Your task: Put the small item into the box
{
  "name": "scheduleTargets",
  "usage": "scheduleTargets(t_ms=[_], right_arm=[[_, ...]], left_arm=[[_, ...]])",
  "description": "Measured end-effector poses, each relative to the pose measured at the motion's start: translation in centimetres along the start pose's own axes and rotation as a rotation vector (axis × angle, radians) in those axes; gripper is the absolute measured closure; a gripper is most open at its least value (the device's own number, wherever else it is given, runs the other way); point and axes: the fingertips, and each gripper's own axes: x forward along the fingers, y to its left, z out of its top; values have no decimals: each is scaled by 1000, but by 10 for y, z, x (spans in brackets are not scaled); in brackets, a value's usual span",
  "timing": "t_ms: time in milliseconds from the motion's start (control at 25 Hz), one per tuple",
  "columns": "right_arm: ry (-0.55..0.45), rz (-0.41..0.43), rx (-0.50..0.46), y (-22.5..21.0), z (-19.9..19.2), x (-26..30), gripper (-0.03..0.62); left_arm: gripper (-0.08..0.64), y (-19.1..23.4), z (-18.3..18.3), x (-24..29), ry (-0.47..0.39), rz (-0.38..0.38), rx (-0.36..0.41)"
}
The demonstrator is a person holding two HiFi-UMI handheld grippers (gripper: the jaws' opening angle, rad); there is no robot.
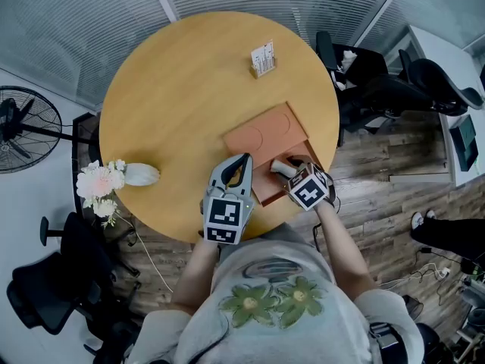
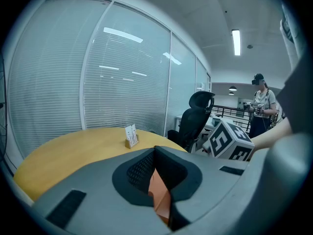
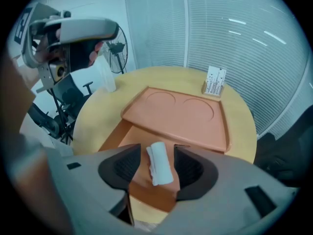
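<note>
In the head view, the left gripper point(image 1: 244, 161) and right gripper point(image 1: 294, 171) cover much of the open part of the orange box point(image 1: 265, 139). Only one end of the white roll point(image 1: 281, 165) shows. Print on the card stand point(image 1: 263, 58) is too small to read. The fan point(image 1: 21, 127) is cut off at the left edge. In the left gripper view, the box is only an orange sliver.

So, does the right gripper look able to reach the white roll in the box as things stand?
Probably yes: the right gripper hangs open directly over the white roll, and the lid leaves it uncovered.
</note>
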Motion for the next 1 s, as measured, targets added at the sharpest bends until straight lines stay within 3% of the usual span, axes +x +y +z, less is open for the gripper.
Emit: scheduleTargets(t_ms=[640, 1000], right_arm=[[-404, -18, 160, 1, 68, -86, 396], [-584, -135, 153, -2, 91, -123, 503]], left_arm=[[560, -6, 9, -2, -13, -10, 7], [560, -10, 16, -5, -20, -18, 16]])
